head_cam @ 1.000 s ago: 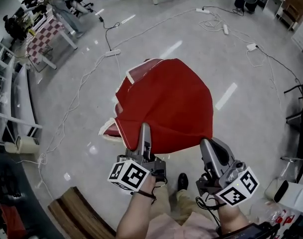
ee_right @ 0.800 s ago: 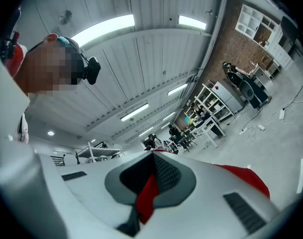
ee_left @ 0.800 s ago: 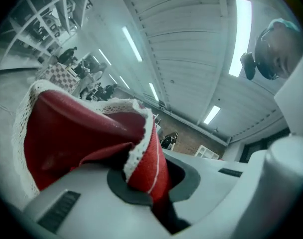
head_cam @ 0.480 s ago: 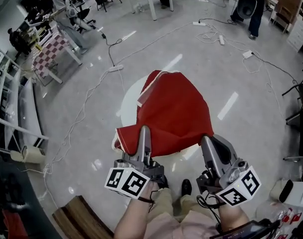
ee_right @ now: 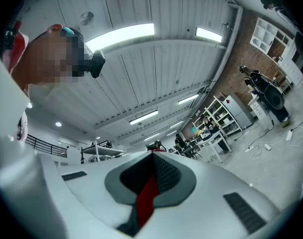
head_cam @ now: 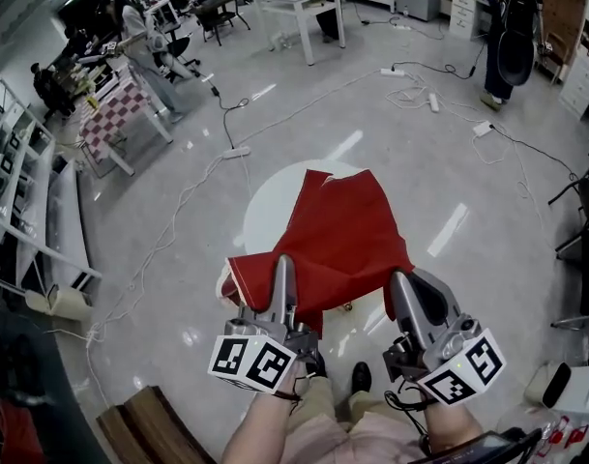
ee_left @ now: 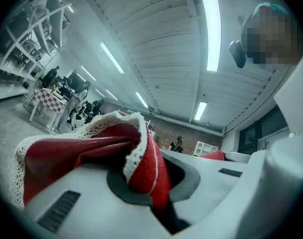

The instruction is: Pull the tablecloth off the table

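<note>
Left gripper (head_cam: 282,262), right gripper (head_cam: 400,280) each clamped on tablecloth (head_cam: 338,225) hem; cloth runs straight ahead over round table (head_cam: 260,201).

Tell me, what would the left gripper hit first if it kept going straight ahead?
The red tablecloth: the left gripper is clamped on its edge. Beyond that fold the way looks free, though depth is hard to judge.

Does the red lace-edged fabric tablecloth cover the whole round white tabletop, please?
No, in the head view a bare arc of the round white tabletop shows left of the red tablecloth.
</note>
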